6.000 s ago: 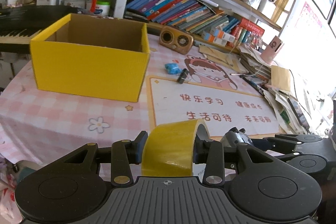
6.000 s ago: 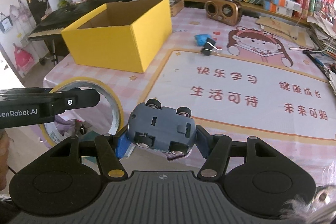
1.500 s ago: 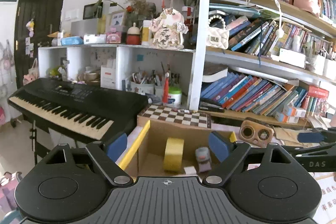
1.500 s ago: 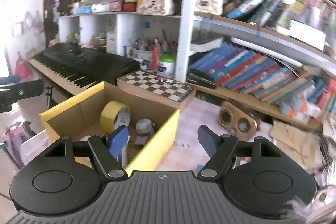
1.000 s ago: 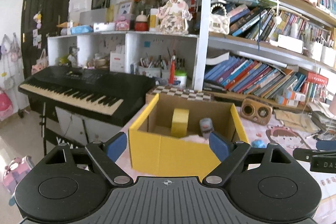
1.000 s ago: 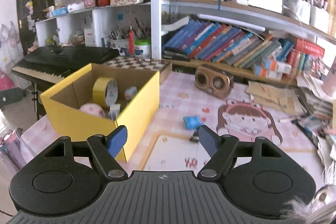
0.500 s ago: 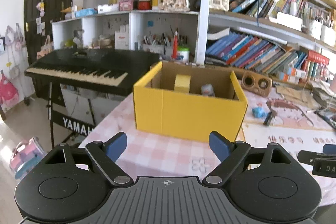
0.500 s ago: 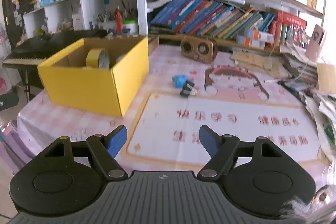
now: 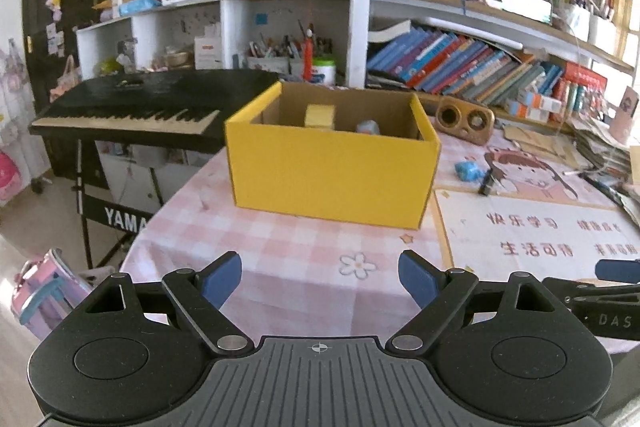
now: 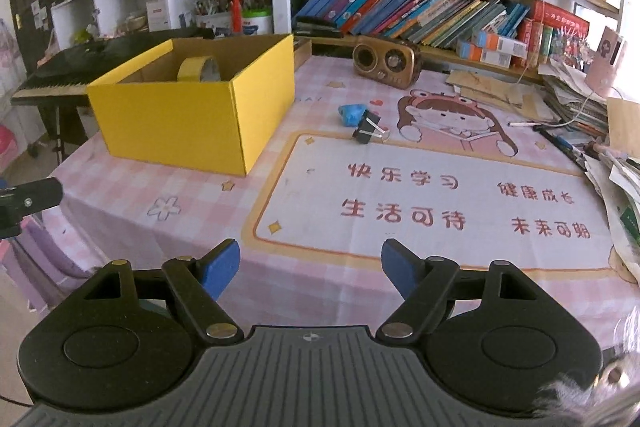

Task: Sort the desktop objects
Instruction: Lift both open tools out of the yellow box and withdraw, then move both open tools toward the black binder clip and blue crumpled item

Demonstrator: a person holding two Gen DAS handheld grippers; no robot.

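Observation:
A yellow cardboard box [image 9: 332,175] stands on the pink checked table; it also shows in the right wrist view [image 10: 188,123]. Inside it lean a yellow tape roll [image 9: 319,115], seen from the right wrist too [image 10: 199,69], and a grey-blue toy car [image 9: 367,127]. A blue crumpled object [image 10: 351,114] and a black binder clip [image 10: 370,131] lie on the desk mat beyond the box; both show in the left wrist view [image 9: 466,171] [image 9: 486,183]. My left gripper [image 9: 320,277] is open and empty, near the table's front edge. My right gripper [image 10: 310,267] is open and empty over the front edge.
A wooden speaker [image 10: 386,61] stands behind the mat. Piles of papers and pens [image 10: 580,131] crowd the right side. A black keyboard [image 9: 132,107] stands left of the table. Bookshelves [image 10: 420,7] run along the back. The right gripper's finger [image 9: 616,291] shows at the left view's right edge.
Both grippers let go of the tape roll and toy car, which now lie in the box. Both have pulled back and down from the box toward the table's front edge, jaws open.

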